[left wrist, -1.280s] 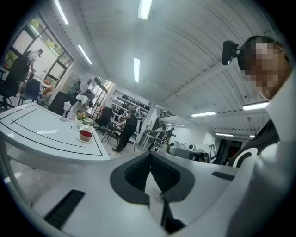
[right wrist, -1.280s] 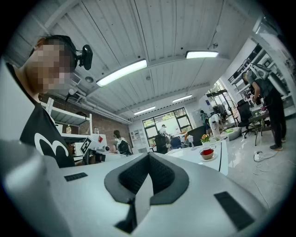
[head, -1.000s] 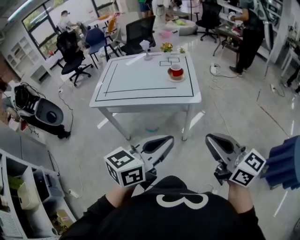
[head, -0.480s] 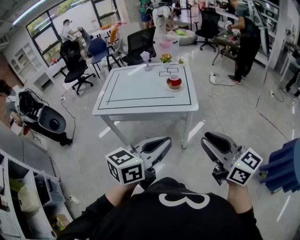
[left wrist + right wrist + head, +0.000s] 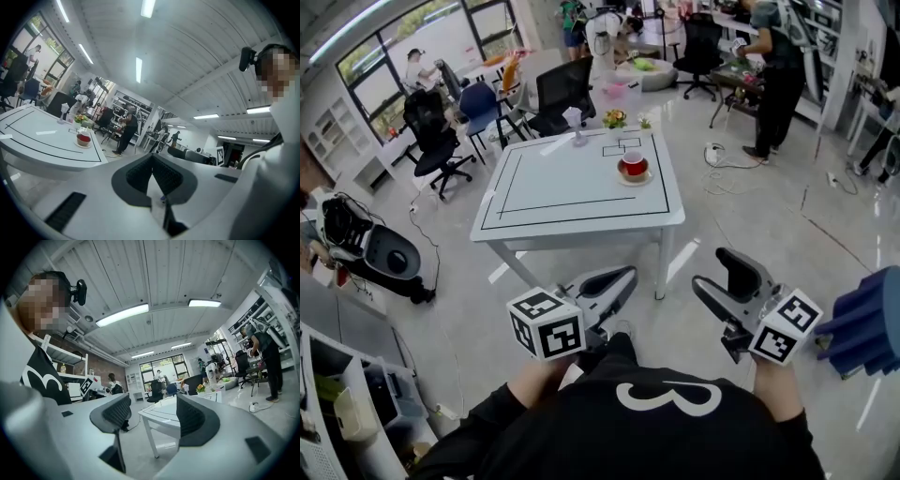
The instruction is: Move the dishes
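Note:
A red cup on a saucer (image 5: 633, 168) stands near the far right corner of the white table (image 5: 553, 220), several steps ahead of me. It also shows small in the left gripper view as the cup (image 5: 84, 138) on the table (image 5: 28, 140). Both grippers hang low in front of my body, well short of the table. My left gripper (image 5: 622, 276) (image 5: 152, 160) is shut, its pads meeting with nothing between them. My right gripper (image 5: 724, 275) (image 5: 152, 405) is open and empty, and the table (image 5: 164, 417) shows through its gap.
A small flower pot (image 5: 614, 118) and a small glass-like item (image 5: 579, 141) sit at the table's far edge. Office chairs (image 5: 562, 89) stand behind it. A person (image 5: 773, 75) stands at back right. A black machine (image 5: 380, 248) lies on the floor at left, and a blue object (image 5: 867, 328) at right.
The table and cup have slid lower and a little left in the head view, so they are nearer. Both grippers keep their pose, left shut and right open.

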Motion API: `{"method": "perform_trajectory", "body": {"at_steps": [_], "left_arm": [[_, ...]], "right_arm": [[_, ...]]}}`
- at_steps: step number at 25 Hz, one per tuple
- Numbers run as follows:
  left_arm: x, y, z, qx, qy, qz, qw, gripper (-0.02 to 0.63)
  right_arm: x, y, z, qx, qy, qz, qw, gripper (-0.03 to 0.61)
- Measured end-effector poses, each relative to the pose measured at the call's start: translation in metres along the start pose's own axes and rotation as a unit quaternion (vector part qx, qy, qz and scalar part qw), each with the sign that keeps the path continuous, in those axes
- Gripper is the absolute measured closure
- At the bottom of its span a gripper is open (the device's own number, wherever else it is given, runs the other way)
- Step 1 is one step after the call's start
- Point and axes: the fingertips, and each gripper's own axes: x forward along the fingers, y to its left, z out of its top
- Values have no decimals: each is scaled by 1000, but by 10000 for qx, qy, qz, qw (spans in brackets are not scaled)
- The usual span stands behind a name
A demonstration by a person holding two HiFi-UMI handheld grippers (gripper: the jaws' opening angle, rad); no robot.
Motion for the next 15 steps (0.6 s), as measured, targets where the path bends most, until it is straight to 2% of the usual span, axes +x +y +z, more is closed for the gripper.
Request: {"method": "perform_trajectory", "body": {"at_steps": [6, 15], "left_arm": [[11, 43, 23, -42, -83, -26, 10000, 611], [38, 159, 51, -380, 79, -27, 9992, 611]], "right_arm": [[37, -34, 7, 2, 6, -170, 9999, 223], [133, -108, -2, 346, 128, -431, 9984, 226]]}}
